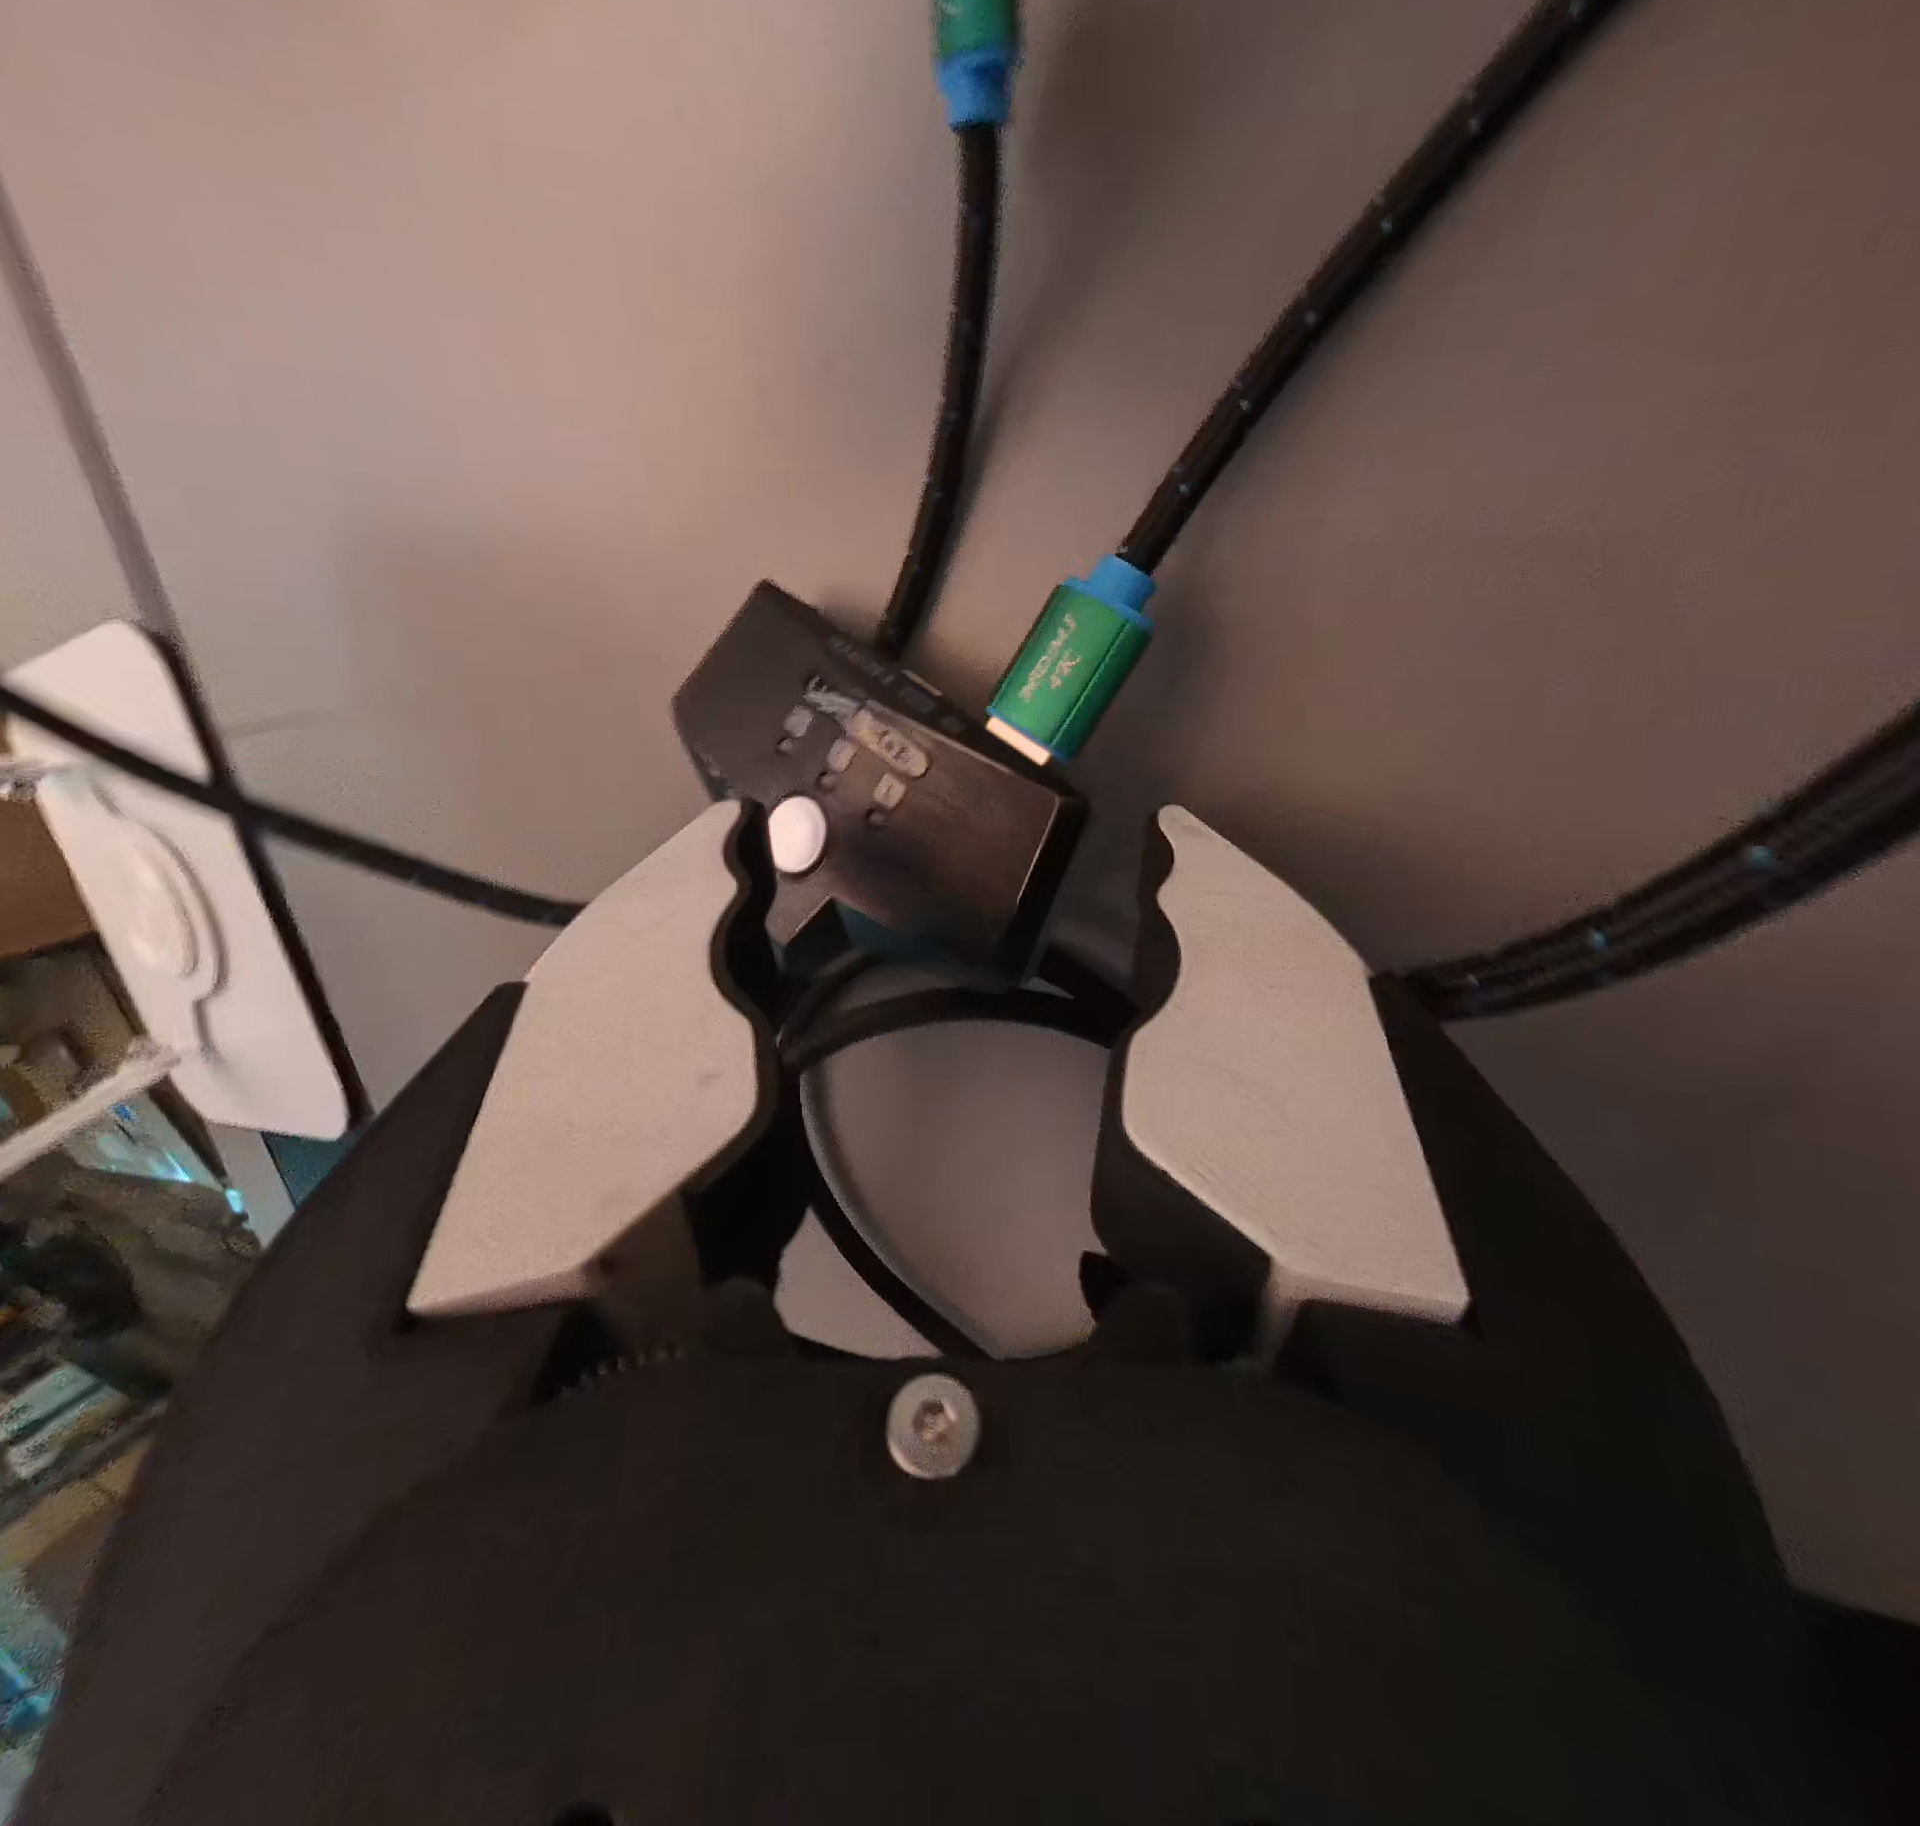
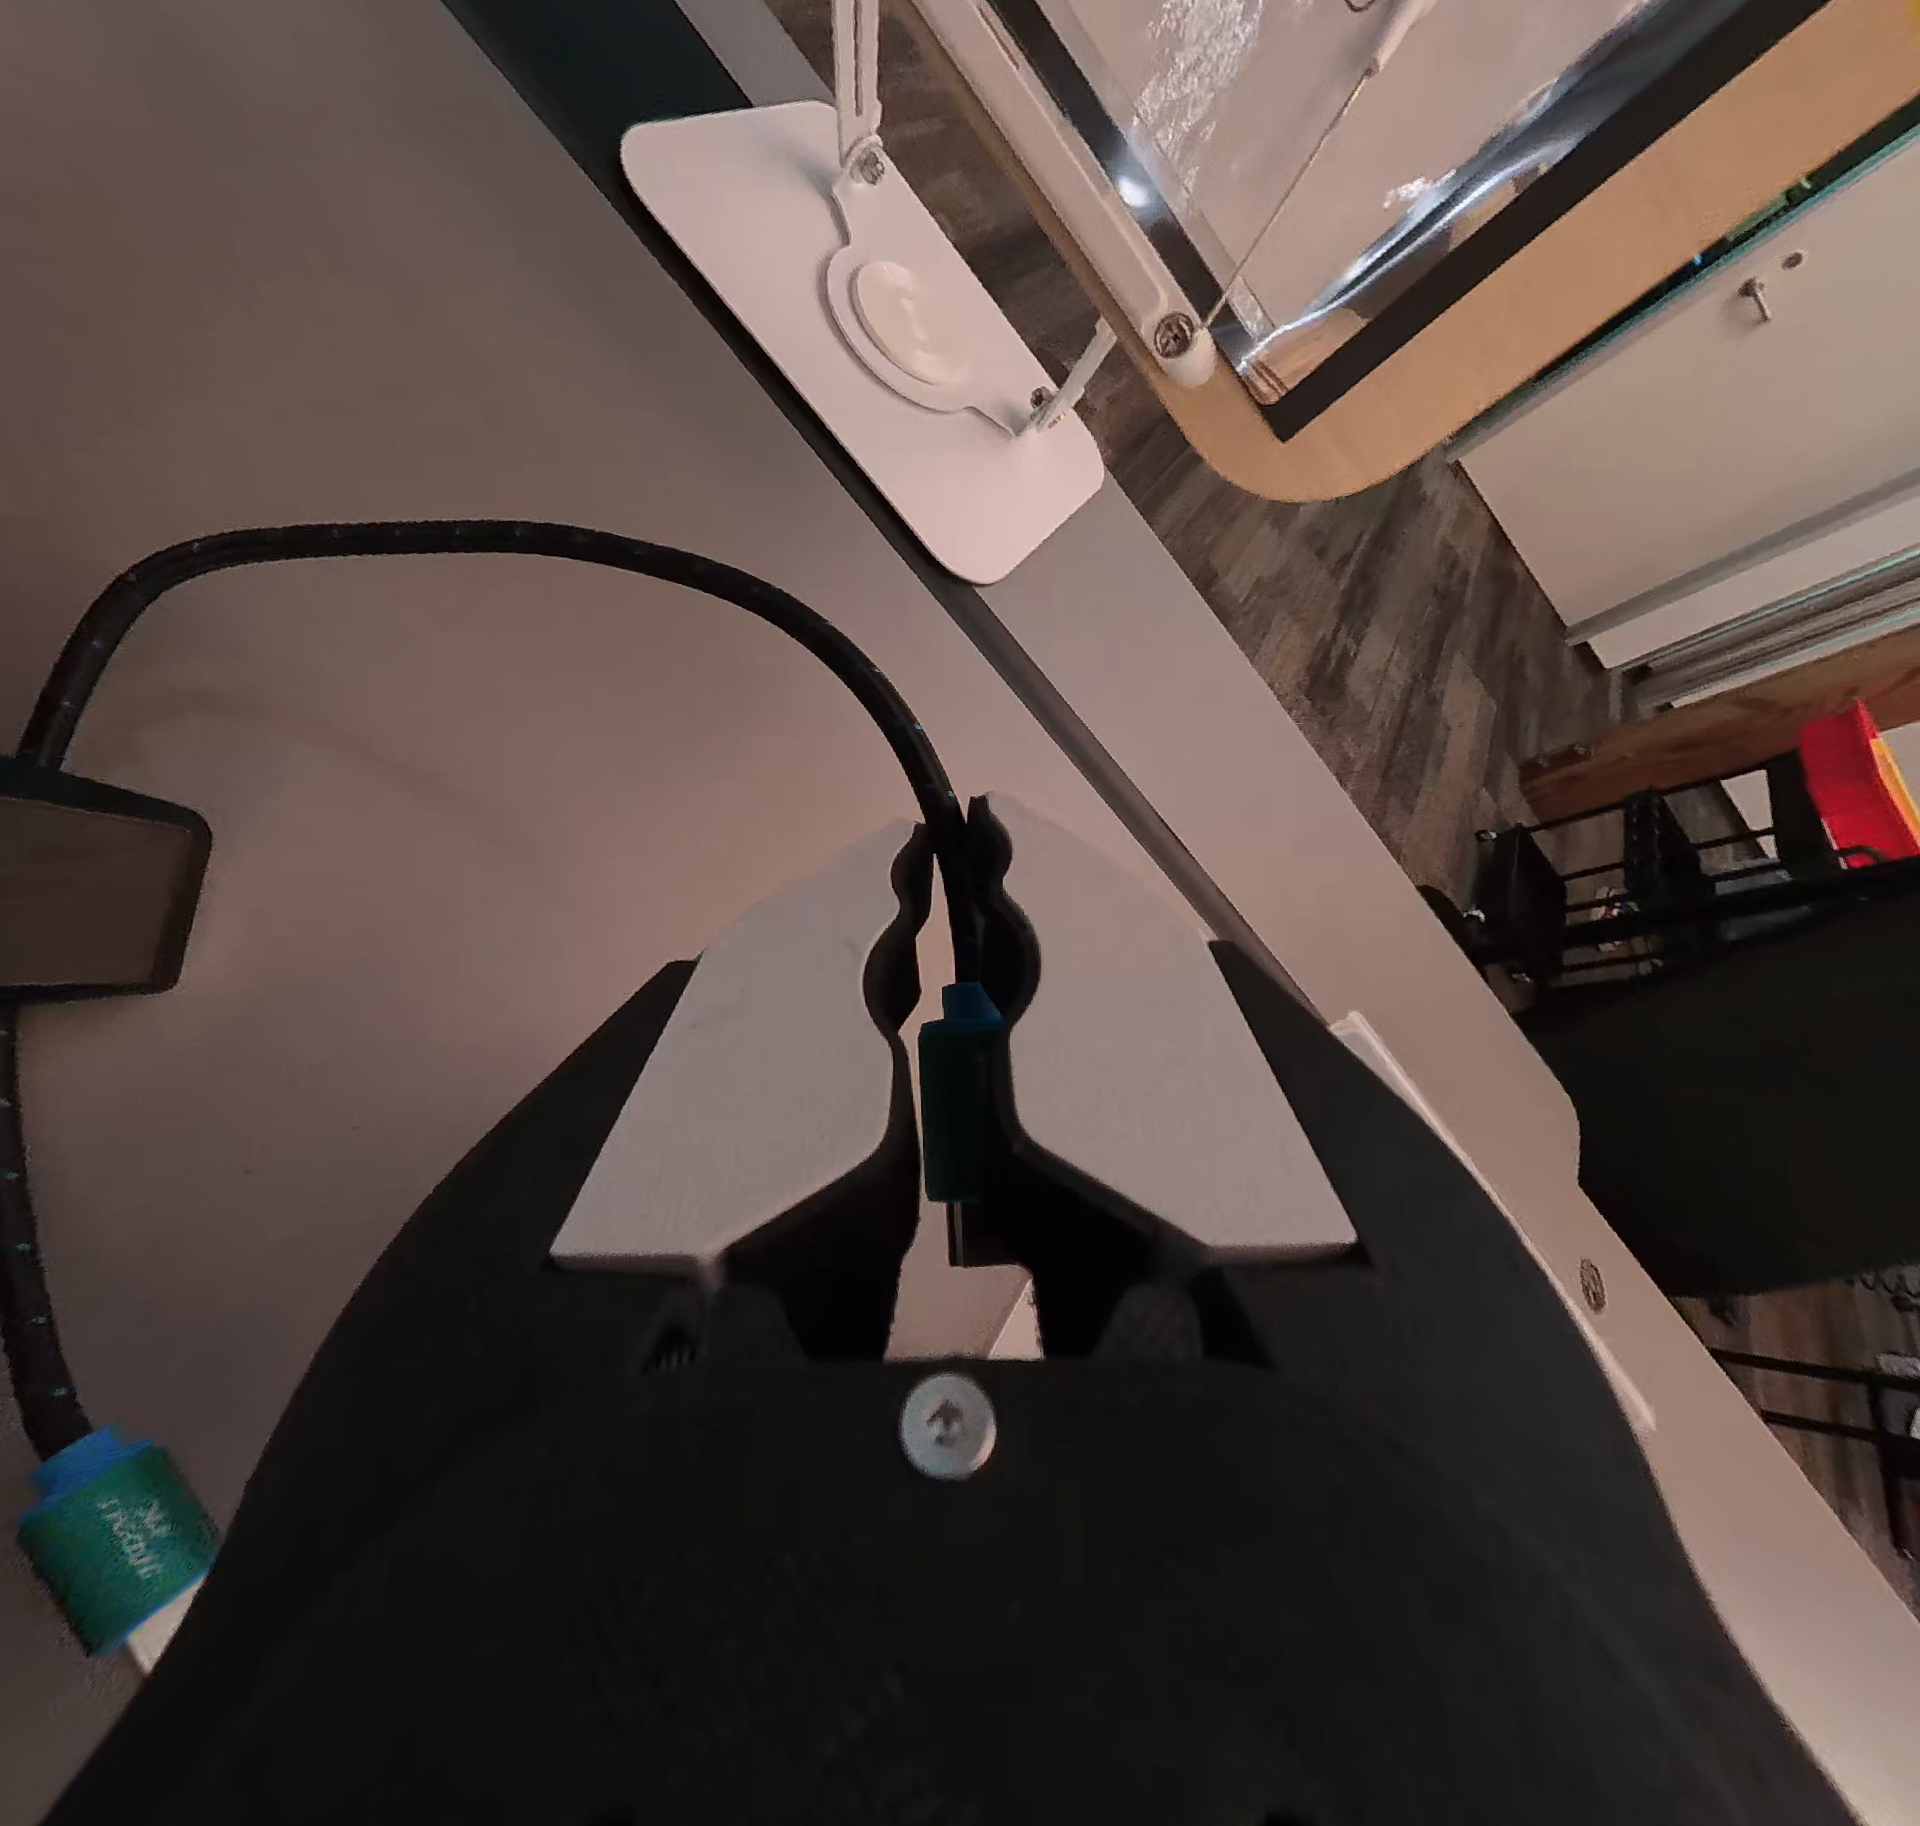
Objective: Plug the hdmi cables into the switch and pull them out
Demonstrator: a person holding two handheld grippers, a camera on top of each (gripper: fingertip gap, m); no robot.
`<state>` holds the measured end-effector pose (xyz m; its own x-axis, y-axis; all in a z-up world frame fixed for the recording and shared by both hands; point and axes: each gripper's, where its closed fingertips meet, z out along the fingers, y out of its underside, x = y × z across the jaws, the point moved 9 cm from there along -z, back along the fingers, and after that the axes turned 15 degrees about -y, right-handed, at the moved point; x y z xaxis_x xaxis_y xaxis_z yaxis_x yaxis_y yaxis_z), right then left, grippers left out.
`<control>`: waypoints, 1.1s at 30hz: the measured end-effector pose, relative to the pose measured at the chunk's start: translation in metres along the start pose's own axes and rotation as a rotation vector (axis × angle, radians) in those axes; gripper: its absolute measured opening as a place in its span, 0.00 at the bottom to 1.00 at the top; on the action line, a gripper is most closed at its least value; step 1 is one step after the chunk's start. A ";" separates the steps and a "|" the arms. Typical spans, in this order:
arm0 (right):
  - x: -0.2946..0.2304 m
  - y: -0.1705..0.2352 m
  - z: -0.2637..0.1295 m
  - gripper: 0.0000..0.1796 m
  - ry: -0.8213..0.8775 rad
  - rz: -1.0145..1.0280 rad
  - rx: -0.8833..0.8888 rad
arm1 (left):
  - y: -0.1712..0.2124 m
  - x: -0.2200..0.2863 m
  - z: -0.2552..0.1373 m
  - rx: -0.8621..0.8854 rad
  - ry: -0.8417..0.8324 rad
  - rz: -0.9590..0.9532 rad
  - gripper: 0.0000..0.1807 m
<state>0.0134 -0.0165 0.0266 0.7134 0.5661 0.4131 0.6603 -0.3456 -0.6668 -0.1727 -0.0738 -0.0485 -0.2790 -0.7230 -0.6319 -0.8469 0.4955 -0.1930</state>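
The switch, a small black box with a pale round button on top, lies on the grey table just ahead of my left gripper. That gripper's jaws stand apart, and the near end of the switch sits between the two tips; the left tip is touching or nearly touching the box by the button, while the right tip is clear of it, so I judge nothing is clamped.

One green-and-blue HDMI plug lies beside the far edge of the switch with its metal tip pointing at the box (I cannot tell whether it is seated in a port or only lying against the housing). A second green plug lies farther up the table, its braided black lead running down to the back of the switch, where the joint is hidden.

In the right wrist view, my right gripper is closed on a third plug, held lengthwise between the jaws with its metal end pointing back toward the camera and its cable arching left toward the switch edge. Another loose green plug rests at lower left.

Progress, as I judge it: one plug is out and in hand, and at least two more lie free, so either insertion or the last withdrawals remain.

There are no containers. A white hinged stand base sits at the table edge.
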 end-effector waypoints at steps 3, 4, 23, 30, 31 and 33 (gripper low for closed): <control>0.002 -0.005 0.004 0.05 -0.025 -0.015 -0.004 | 0.000 0.002 0.017 -0.016 -0.031 0.093 0.35; 0.003 -0.006 0.004 0.05 -0.021 -0.023 -0.005 | 0.000 0.002 0.018 -0.014 -0.054 0.117 0.32; 0.044 -0.010 -0.041 0.05 0.086 0.002 0.421 | 0.024 -0.010 -0.024 0.123 -0.073 -0.279 0.32; 0.046 -0.010 -0.075 0.05 0.005 -0.028 0.784 | 0.052 -0.083 -0.111 0.501 -0.344 -0.773 0.31; 0.047 -0.010 -0.078 0.05 -0.028 -0.016 0.812 | 0.059 -0.093 -0.118 0.532 -0.377 -0.833 0.33; 0.049 -0.010 -0.082 0.04 -0.078 0.031 0.860 | 0.061 -0.107 -0.122 0.635 -0.329 -0.961 0.39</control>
<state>0.0612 -0.0465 0.1048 0.6893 0.6261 0.3644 0.2114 0.3072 -0.9279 -0.2501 -0.0248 0.0987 0.5535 -0.8153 -0.1701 -0.2450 0.0358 -0.9689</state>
